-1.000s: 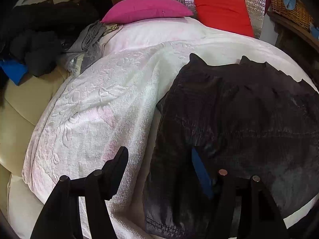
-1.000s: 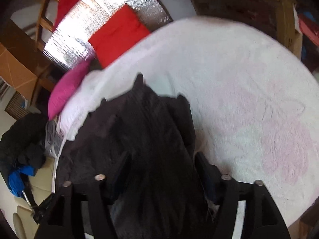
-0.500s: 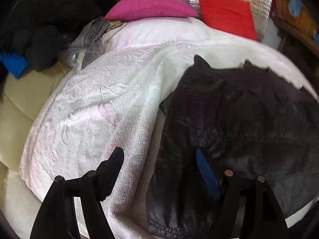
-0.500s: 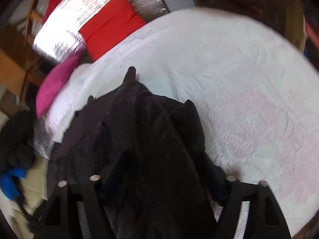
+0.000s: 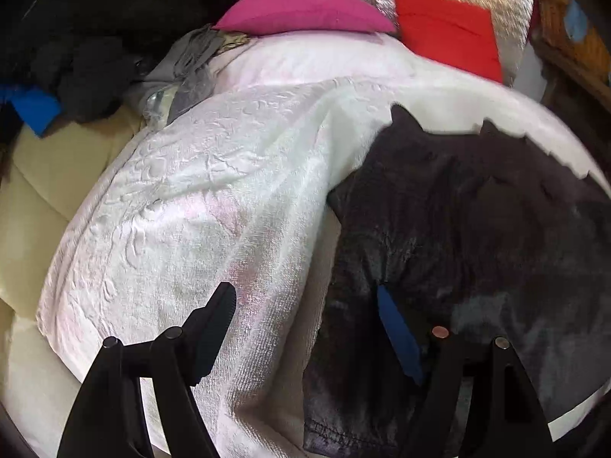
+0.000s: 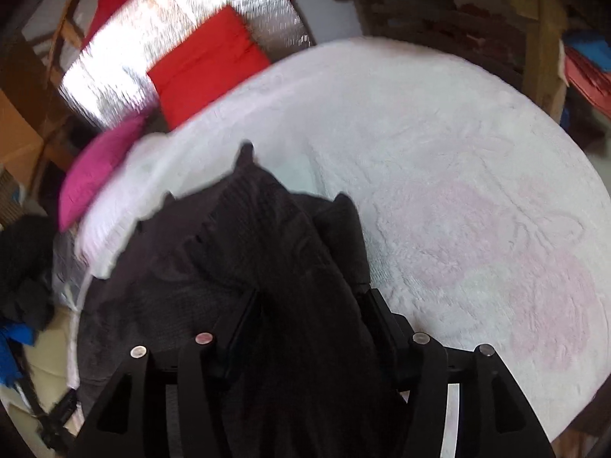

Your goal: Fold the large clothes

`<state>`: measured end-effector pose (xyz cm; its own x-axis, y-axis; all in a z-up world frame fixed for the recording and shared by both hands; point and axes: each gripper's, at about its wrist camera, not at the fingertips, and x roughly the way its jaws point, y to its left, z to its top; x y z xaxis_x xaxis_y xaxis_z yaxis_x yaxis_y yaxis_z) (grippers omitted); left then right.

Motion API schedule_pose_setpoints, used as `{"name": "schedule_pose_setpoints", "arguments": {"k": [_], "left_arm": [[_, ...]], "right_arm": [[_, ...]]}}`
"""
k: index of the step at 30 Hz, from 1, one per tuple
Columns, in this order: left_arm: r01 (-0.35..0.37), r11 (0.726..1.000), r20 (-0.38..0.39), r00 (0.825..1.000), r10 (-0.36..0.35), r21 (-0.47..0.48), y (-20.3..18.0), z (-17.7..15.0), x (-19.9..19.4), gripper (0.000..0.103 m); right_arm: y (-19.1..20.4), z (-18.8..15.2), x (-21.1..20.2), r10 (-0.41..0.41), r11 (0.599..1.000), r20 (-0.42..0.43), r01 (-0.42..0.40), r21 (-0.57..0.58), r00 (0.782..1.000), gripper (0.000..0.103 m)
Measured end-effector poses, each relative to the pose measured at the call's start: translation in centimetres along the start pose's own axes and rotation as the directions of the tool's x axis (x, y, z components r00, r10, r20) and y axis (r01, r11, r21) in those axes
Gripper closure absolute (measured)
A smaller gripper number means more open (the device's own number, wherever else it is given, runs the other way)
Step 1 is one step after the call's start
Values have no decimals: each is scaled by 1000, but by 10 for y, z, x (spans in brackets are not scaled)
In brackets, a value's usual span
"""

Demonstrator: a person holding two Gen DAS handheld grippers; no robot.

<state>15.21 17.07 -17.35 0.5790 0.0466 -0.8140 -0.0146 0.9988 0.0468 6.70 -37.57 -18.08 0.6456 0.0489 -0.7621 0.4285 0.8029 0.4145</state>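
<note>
A dark grey-black garment [image 5: 477,236] lies spread on a white towel-covered bed [image 5: 214,198]. My left gripper [image 5: 305,305] is open and empty, hovering over the garment's left edge, one finger above the white cover, the other above the dark cloth. In the right wrist view the same garment [image 6: 236,267] is bunched into a raised fold. My right gripper [image 6: 309,305] has its fingers on both sides of that fold and grips it, lifting the cloth off the bed [image 6: 458,175].
A pink pillow [image 5: 305,11] and a red pillow [image 5: 446,38] lie at the head of the bed against a silver foil panel [image 6: 172,34]. A pile of dark and grey clothes [image 5: 88,45] sits at the left. A wicker basket [image 5: 573,34] stands at the right.
My left gripper has drifted slightly, with the view shifting a little. My right gripper has stayed closed on the garment fold while the view swung and the fold shifted.
</note>
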Motion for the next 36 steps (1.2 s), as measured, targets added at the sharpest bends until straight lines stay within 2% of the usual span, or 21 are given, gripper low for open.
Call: {"name": "schedule_pose_setpoints", "arguments": {"k": [3,4,6,8,10,11,13,14,16,17,18,19,20,22,24,25,27,30,32,34,36], "left_arm": [[66,996,31,997,-64,-62,16,0,-9,25],[113,990,27,993,-111,-86,23,0,-10,19],[227,963,-16,973,-232,-142,35,2,1,13],[335,923,-86,931,-355,-190,38,5,18,13],[467,854,-185,840,-510,-231,36,9,42,13],[497,836,-204,816,-542,-233,34,10,47,13],[535,822,-219,793,-569,-197,26,14,52,13],[567,801,-226,769,-598,-193,23,16,54,13],[648,725,-263,676,-688,-231,14,18,65,13],[665,706,-280,649,-707,-243,11,18,70,13],[669,704,-295,641,-709,-239,3,17,72,13],[665,715,-301,652,-696,-214,-4,18,72,11],[671,714,-303,651,-696,-197,-9,21,72,10],[698,692,-307,628,-715,-184,-22,25,72,5],[697,695,-314,629,-711,-177,-33,27,76,3],[696,698,-316,632,-708,-171,-36,27,77,3],[701,694,-303,634,-711,-162,-41,28,76,3],[713,679,-266,629,-730,-177,-43,27,70,5],[707,687,-245,644,-724,-170,-45,26,65,13],[703,692,-209,661,-720,-164,-45,26,60,31],[713,681,-169,660,-732,-168,-42,35,54,43]], "right_arm": [[-16,-3,-39,83,995,140,-90,41,987,15],[-26,-4,-48,99,991,176,-113,68,979,9],[-47,-1,-48,154,975,159,-176,134,975,9],[-71,5,-32,259,938,64,-267,223,964,9],[-87,10,-10,353,899,-33,-329,289,935,9],[-90,11,0,374,892,-70,-338,300,925,9],[-90,12,11,398,892,-132,-350,285,908,9],[-88,13,18,400,897,-164,-349,270,902,9],[-80,11,28,399,904,-205,-346,250,894,8],[-75,12,33,403,908,-234,-356,221,885,8],[-71,11,35,407,910,-245,-365,199,880,8],[-65,10,37,419,906,-257,-383,178,871,8],[-63,8,39,440,897,-266,-406,173,858,8],[-51,8,47,470,883,-292,-445,152,833,8],[-35,6,53,498,865,-331,-486,125,801,8],[-24,4,59,485,870,-353,-482,103,800,8],[-5,0,66,421,896,-365,-443,25,830,7],[7,0,70,406,906,-333,-422,24,851,16],[16,0,65,357,923,-304,-384,-30,883,33],[23,-1,59,346,923,-278,-378,-67,896,48],[24,0,47,349,921,-244,-379,-91,905,55]]}}
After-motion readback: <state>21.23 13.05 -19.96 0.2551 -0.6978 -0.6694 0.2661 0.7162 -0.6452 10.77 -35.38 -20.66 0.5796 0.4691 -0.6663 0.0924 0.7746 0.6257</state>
